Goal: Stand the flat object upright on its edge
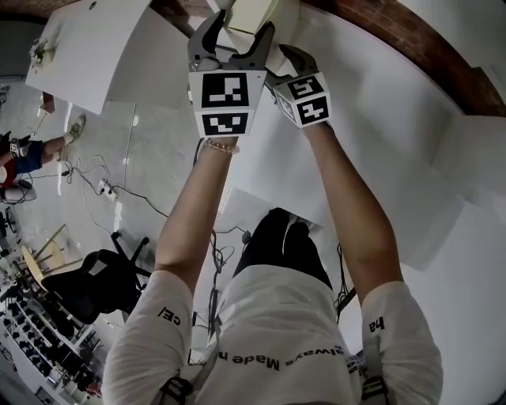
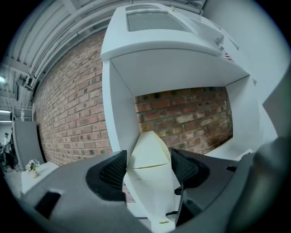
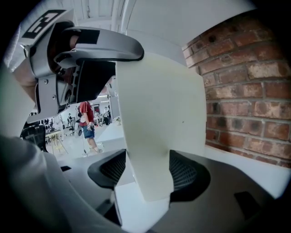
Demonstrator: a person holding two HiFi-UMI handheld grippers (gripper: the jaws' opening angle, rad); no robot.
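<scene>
Both grippers hold the panel (image 1: pixel 251 14) at the top centre of the head view: our left gripper (image 2: pixel 150 169) and right gripper (image 3: pixel 149 172) each pinch it between their pads. We judge it in the air, not yet stood on the table (image 1: pixel 379 119).

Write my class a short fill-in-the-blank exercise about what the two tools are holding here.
The left tool and right tool grip the ___ flat cream object. The wall behind it is built of ___. The object sits ___ each tool's jaws.
Missing words: same, brick, between.
</scene>
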